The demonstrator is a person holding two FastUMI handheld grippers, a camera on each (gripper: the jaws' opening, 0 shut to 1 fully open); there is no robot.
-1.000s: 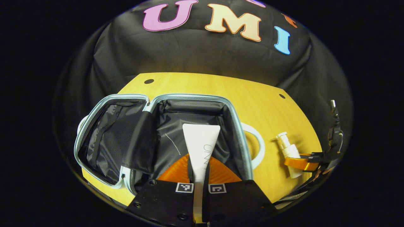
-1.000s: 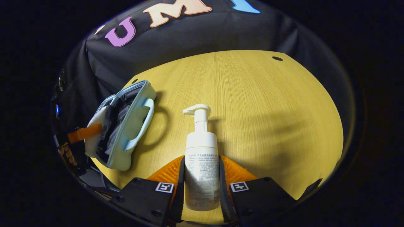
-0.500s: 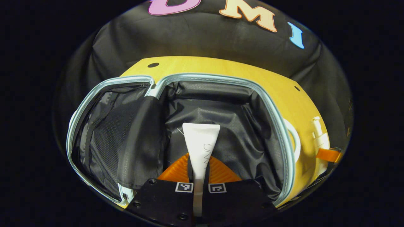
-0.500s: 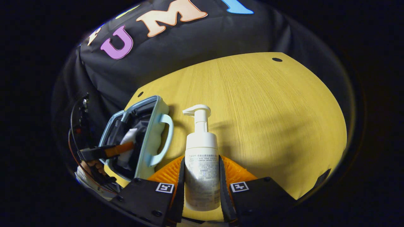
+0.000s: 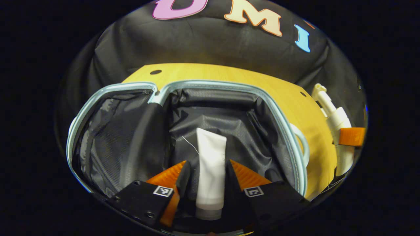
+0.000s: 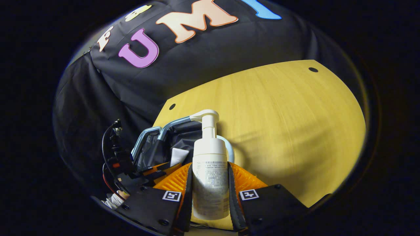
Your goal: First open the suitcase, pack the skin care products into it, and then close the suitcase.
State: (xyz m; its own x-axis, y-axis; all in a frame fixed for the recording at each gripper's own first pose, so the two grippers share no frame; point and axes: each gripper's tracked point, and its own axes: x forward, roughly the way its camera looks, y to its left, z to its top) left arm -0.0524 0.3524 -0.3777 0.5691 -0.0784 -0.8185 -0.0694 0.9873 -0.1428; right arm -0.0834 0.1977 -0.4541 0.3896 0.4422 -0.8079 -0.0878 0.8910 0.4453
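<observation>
The pale-blue suitcase (image 5: 229, 86) lies open on the wooden table, its dark lining showing. A white tube (image 5: 211, 147) lies flat on the lining of the right-hand half. My left gripper (image 5: 206, 164) is open, with its fingers spread on either side of the tube and apart from it. My right gripper (image 6: 210, 170) is shut on a white pump bottle (image 6: 210, 157), held upright just right of the suitcase (image 6: 174, 124). In the left gripper view the pump bottle (image 5: 334, 118) hangs beyond the suitcase's right wall. The tube (image 6: 178, 155) also peeks out beside the bottle.
The left half of the suitcase holds a mesh pocket (image 5: 108, 131). A looped handle (image 5: 300, 144) sticks out of the suitcase's right side. The wooden table (image 6: 279, 114) stretches to the right of the suitcase, with the black cloth wall behind it.
My left gripper has opened and let go of the tube, which now lies in the suitcase. My right gripper has carried the pump bottle leftward, up to the suitcase's edge.
</observation>
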